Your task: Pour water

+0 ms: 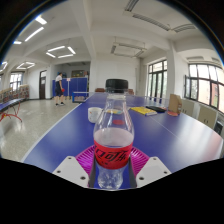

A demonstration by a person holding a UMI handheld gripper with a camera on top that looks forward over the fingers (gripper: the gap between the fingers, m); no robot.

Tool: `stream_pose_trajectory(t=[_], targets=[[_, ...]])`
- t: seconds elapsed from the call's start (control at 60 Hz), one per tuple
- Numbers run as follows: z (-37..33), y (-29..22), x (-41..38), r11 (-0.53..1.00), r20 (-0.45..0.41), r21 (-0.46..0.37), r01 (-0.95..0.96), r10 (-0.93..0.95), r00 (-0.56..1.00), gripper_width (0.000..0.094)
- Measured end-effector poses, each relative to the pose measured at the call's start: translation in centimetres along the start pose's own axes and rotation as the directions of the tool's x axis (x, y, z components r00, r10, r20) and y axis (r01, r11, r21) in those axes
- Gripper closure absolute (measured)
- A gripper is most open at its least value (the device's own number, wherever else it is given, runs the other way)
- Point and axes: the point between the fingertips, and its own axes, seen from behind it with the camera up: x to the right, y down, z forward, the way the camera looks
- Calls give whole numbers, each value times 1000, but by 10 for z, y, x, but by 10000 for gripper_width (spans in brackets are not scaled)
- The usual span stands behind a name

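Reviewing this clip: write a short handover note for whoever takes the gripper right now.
Gripper: fingers closed on the bottle, pink pads pressing both its sides.
Bottle: clear, red label, cap looks still on, held upright over the blue table.
White cup: on the table beyond the bottle, slightly to one side; contents not visible.
Done: bottle gripped.
Left: check the cap, carry the bottle to the cup, tilt and pour.
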Motion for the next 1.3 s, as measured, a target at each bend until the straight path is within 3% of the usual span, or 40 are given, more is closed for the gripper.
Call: stream_pose_trajectory(t=[0.133, 0.35, 0.467, 0.617, 0.767, 0.933, 1.083, 1.3], targets=[[-1, 2, -1, 1000, -19, 6, 24, -24, 1000, 588], [5, -22, 43, 994, -91, 6, 106, -105, 990, 588], [27, -71, 116, 968, -221, -14, 249, -246, 944, 587], [108, -161, 193, 862, -347, -44, 506, -488, 801, 587], [200, -256, 202, 592, -427, -90, 801, -750, 506, 585], [303, -344, 121, 70, -490, -86, 994, -871, 19, 586], [371, -339, 25, -359, -498, -74, 931, -795, -346, 585], [421, -275, -40, -710, -443, -50, 703, -615, -652, 586]])
